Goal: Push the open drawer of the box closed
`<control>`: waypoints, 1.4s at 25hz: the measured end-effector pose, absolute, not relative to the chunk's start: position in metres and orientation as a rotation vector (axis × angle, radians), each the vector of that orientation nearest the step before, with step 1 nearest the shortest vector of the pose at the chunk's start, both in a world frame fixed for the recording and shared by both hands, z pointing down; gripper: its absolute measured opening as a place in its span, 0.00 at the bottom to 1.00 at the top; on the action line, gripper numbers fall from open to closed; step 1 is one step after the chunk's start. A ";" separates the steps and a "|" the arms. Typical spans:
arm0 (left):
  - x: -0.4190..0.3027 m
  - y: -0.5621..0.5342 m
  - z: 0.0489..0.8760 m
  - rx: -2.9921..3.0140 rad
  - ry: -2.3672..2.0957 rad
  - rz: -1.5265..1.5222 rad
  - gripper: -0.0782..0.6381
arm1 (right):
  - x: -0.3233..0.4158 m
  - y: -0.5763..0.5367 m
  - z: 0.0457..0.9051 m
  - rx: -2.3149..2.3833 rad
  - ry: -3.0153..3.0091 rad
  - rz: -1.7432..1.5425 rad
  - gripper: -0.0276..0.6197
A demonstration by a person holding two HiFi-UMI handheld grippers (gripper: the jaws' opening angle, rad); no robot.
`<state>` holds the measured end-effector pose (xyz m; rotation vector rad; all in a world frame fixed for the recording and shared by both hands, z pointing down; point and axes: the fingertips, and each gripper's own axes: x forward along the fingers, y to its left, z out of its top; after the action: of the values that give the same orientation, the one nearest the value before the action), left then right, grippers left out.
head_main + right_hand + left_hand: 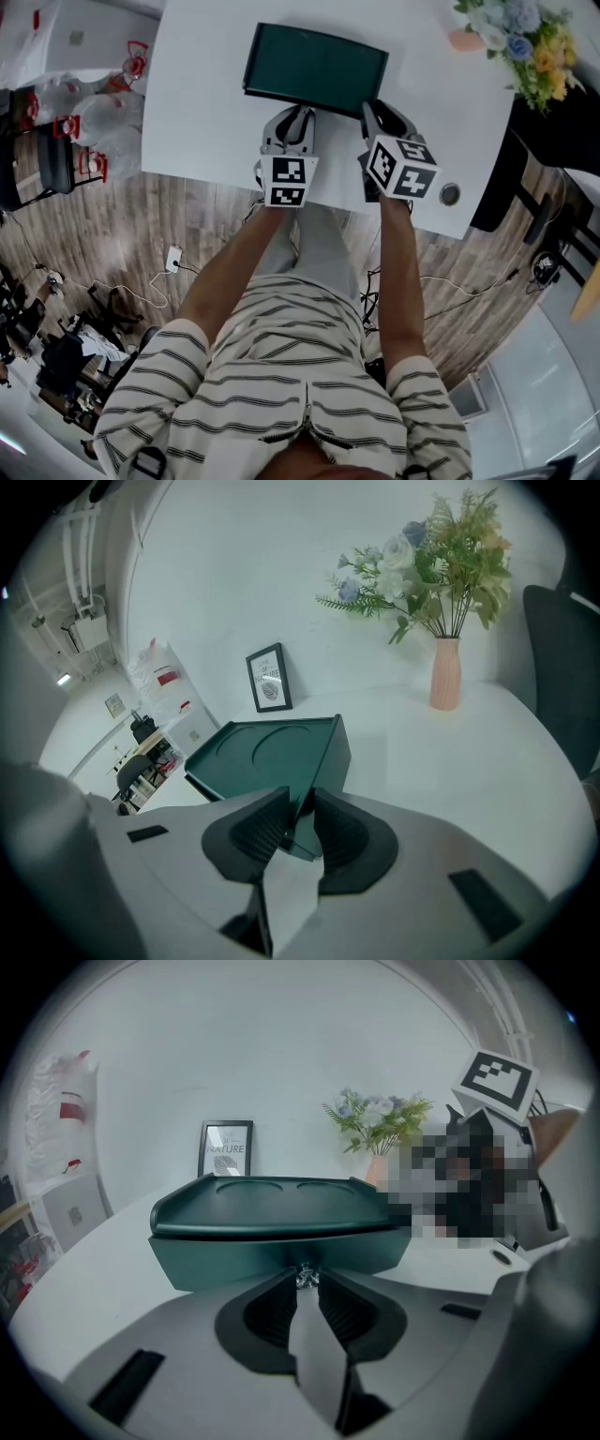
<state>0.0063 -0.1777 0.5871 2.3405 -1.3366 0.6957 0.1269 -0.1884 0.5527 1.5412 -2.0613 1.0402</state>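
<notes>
Drawer of the dark green box is facing the person and sticking out a little under the lip of the lid. Box and drawer are sitting toward the far side of the white table, slightly right of its middle.

The left gripper is meeting the drawer front at its middle. Its jaws are pinching the small shiny knob there, with the pads nearly together. The right gripper is sitting at the box's near right corner. Its jaws are gripping the drawer's corner, which is showing as a green wedge between the pads in the right gripper view.

Both marker cubes are hanging near the table's front edge, with the forearms stretching out from a striped shirt. Flowers in a pink vase are standing at the table's far right. A small framed picture is standing behind the box.
</notes>
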 end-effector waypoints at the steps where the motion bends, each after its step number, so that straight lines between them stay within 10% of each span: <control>1: 0.007 -0.179 0.587 2.342 -1.337 0.696 0.21 | 0.127 -0.188 0.553 1.541 -2.061 1.040 0.19; 35: 0.009 -0.187 0.588 2.339 -1.260 0.748 0.22 | 0.128 -0.189 0.553 1.540 -2.069 1.072 0.19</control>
<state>0.0089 -0.1867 0.5876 2.3391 -1.2605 0.7476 0.1276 -0.1891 0.5534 1.5404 -2.0694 1.0721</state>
